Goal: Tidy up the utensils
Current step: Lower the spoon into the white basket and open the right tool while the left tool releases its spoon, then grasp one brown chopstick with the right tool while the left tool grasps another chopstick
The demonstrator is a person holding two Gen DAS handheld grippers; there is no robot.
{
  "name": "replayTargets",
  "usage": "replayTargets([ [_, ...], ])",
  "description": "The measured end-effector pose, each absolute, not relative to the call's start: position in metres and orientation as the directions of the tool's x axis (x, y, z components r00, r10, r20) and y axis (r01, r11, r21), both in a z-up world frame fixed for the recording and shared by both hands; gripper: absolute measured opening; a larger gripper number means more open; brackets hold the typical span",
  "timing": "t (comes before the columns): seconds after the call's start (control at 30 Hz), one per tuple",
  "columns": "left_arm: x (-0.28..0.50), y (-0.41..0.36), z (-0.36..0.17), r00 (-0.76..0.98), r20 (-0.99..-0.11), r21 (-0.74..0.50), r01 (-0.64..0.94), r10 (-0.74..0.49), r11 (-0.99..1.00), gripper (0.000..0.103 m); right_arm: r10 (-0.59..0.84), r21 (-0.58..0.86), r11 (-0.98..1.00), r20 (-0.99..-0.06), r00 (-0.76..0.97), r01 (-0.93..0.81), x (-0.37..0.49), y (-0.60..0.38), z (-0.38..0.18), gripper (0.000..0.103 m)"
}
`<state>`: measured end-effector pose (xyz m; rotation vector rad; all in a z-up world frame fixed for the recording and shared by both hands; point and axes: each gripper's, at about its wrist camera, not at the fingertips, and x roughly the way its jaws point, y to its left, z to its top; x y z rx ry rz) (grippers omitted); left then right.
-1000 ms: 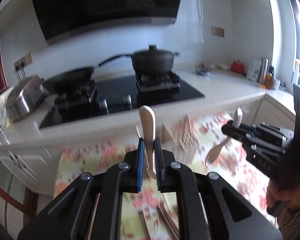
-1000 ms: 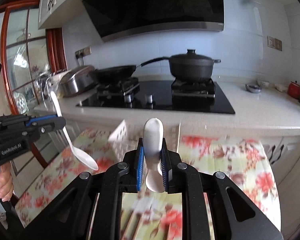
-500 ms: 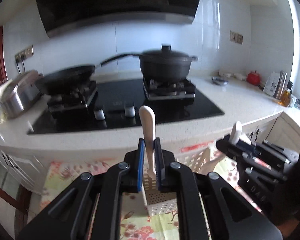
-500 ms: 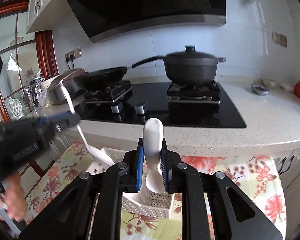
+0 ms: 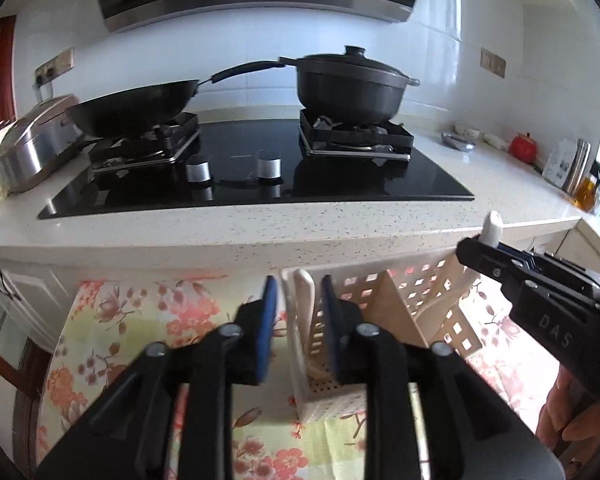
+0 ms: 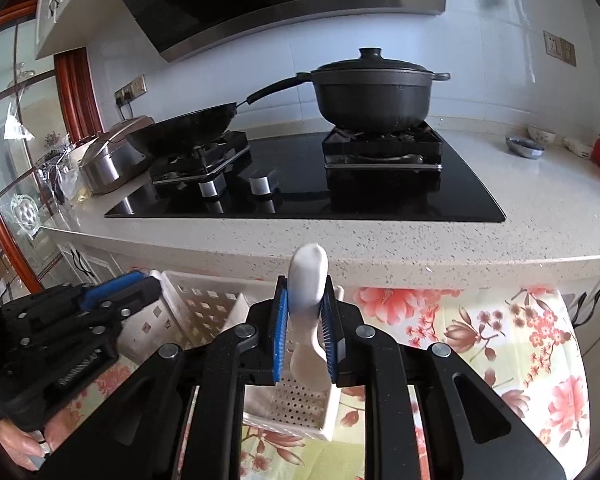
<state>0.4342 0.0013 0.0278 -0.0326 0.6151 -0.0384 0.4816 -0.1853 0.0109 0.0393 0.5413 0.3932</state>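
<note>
A white perforated utensil holder (image 5: pixel 384 320) with compartments stands on the floral cloth; it also shows in the right wrist view (image 6: pixel 204 308). My left gripper (image 5: pixel 298 324) is open above its left compartment, and a white spoon (image 5: pixel 303 300) stands in that compartment between the jaws, free of the pads. My right gripper (image 6: pixel 303 334) is shut on a second white spoon (image 6: pixel 308 304), held upright over the holder's right compartment. It shows from the left wrist view as a black gripper (image 5: pixel 540 304) with the spoon's handle tip (image 5: pixel 492 229) sticking up.
Behind runs a speckled counter (image 5: pixel 260 228) with a black hob, a wok (image 5: pixel 136 108), a lidded pot (image 5: pixel 352 84) and a steel cooker (image 5: pixel 36 148). The floral cloth (image 6: pixel 520 340) spreads to the right. Cabinet doors (image 5: pixel 16 292) lie to the left.
Both grippers have come down over the holder. My left gripper has opened and let its spoon drop into the left compartment. My right gripper still grips its spoon.
</note>
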Motion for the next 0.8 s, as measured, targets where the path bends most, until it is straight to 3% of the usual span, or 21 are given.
replayTargets([
  [0.03, 0.431, 0.003, 0.030, 0.819, -0.572, -0.048, 0.022, -0.046, 0.999, 0.042, 0.379, 0.142, 0.923, -0.493, 0.783, -0.358, 0.479, -0.187, 0.012, 0.026],
  [0.07, 0.425, 0.007, 0.032, 0.825, -0.564, -0.054, 0.017, -0.045, 0.998, 0.048, 0.385, 0.141, 0.921, -0.484, 0.786, -0.363, 0.473, -0.189, 0.015, 0.037],
  [0.1, 0.417, 0.011, 0.036, 0.834, -0.551, -0.055, 0.015, -0.043, 0.998, 0.054, 0.384, 0.137, 0.921, -0.474, 0.792, -0.365, 0.467, -0.190, 0.018, 0.042],
  [0.2, 0.396, 0.017, 0.043, 0.841, -0.540, -0.048, 0.012, -0.037, 0.999, 0.057, 0.385, 0.116, 0.920, -0.448, 0.807, -0.374, 0.443, -0.196, 0.028, 0.044],
  [0.33, 0.354, 0.026, 0.048, 0.855, -0.518, -0.065, 0.002, -0.036, 0.998, 0.089, 0.393, 0.111, 0.916, -0.436, 0.810, -0.384, 0.402, -0.206, 0.032, 0.044],
  [0.47, 0.312, 0.029, 0.043, 0.869, -0.495, -0.042, -0.023, -0.001, 0.999, 0.098, 0.380, 0.106, 0.921, -0.462, 0.801, -0.376, 0.362, -0.217, 0.017, 0.044],
  [0.67, 0.252, 0.023, 0.019, 0.878, -0.475, 0.058, -0.035, 0.058, 0.998, 0.099, 0.330, 0.069, 0.936, -0.521, 0.787, -0.346, 0.299, -0.227, -0.032, 0.044],
  [0.8, 0.228, 0.021, -0.010, 0.849, -0.528, 0.042, -0.010, 0.031, 0.999, 0.099, 0.309, 0.071, 0.942, -0.567, 0.764, -0.328, 0.277, -0.231, -0.065, 0.044],
])
